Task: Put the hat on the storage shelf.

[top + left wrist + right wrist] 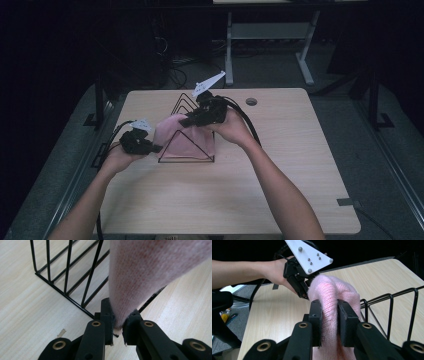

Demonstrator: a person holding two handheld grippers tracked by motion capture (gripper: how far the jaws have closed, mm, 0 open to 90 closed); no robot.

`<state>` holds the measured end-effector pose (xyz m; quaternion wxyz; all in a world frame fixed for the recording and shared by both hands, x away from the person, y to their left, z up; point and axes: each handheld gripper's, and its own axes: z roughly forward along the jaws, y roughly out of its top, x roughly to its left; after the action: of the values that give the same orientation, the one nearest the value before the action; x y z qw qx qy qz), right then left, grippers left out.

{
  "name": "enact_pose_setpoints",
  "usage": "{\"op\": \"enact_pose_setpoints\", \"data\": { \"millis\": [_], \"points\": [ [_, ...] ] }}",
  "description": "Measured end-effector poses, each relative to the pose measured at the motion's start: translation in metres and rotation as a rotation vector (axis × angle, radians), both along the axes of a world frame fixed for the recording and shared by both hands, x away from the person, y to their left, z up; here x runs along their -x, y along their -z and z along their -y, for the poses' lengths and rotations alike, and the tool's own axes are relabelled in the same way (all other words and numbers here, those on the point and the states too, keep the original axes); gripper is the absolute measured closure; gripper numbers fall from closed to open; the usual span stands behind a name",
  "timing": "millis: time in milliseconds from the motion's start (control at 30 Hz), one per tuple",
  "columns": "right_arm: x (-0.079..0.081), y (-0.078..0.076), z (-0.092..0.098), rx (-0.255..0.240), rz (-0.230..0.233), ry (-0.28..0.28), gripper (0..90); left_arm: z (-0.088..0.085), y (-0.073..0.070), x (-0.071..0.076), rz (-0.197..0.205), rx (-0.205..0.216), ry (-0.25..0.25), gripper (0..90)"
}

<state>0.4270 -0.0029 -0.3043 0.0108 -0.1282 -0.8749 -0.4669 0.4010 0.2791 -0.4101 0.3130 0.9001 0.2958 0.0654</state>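
a pink knit cloth [180,135] hangs draped over a black wire rack [186,150] at the middle of the worktop [280,180], spread across the rack's triangular frames. the left gripper [150,148] comes in from the left with its jaws clenched on a low edge of the cloth, seen up close in the left gripper view, where the fabric [150,272] is pinched thin just above the wood. the right gripper [192,120] sits at the far top of the rack, its jaws grasping a thick bunched fold of the knit [329,315].

the cloth looks soft, light and limp: it sags between the two holds and takes the rack's shape. it probably stretches and slips little, since the fuzzy knit grips the pads well, but loops could snag on the wire ends. the best holds seem to be at edges or gathered folds, well apart, so it lifts evenly. the rack looks light and may shift if the cloth drags.
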Motion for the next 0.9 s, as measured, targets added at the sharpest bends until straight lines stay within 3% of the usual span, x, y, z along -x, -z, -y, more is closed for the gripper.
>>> {"op": "enact_pose_setpoints", "data": {
  "millis": [200,600,900],
  "points": [
    [-0.001,0.005,-0.001,0.003,-0.005,-0.007,74.2,0.000,0.002,-0.001,-0.006,-0.019,0.005,80.6],
    [-0.001,0.012,-0.005,0.007,-0.019,-0.017,71.8,-0.002,0.013,0.001,-0.018,-0.008,-0.006,80.6],
    [0.000,0.011,0.000,-0.004,-0.027,0.001,60.3,-0.003,0.013,0.000,-0.026,-0.014,-0.005,80.2]
  ]
}}
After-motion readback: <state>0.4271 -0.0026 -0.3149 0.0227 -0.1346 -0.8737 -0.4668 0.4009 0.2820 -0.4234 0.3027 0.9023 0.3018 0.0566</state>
